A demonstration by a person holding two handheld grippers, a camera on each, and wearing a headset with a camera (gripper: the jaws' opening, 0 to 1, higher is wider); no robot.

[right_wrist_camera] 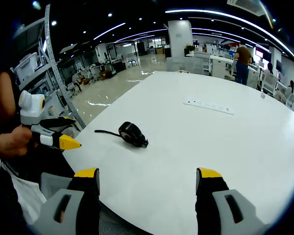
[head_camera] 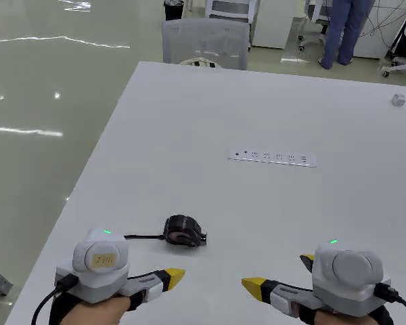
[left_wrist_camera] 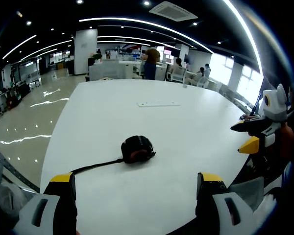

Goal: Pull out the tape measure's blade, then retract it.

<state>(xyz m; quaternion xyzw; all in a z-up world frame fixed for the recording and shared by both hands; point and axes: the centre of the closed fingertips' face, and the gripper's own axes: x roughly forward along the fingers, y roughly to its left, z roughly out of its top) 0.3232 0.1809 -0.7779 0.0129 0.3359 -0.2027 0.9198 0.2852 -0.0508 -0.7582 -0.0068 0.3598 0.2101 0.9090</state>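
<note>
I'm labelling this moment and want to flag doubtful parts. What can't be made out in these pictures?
- tape measure: the blade's end hook and any lock button are too small in the head view and blurred in both gripper views.
- small grey object, far right: too small to identify.
- power strip: socket details are too small to make out.
- person: upper body cut off by the head view's top edge.

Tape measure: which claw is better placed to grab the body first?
Left, probably. The black round tape measure lies just ahead of the left claw, centred between its open jaws. The right claw, also open, sits farther off to the side.
</note>
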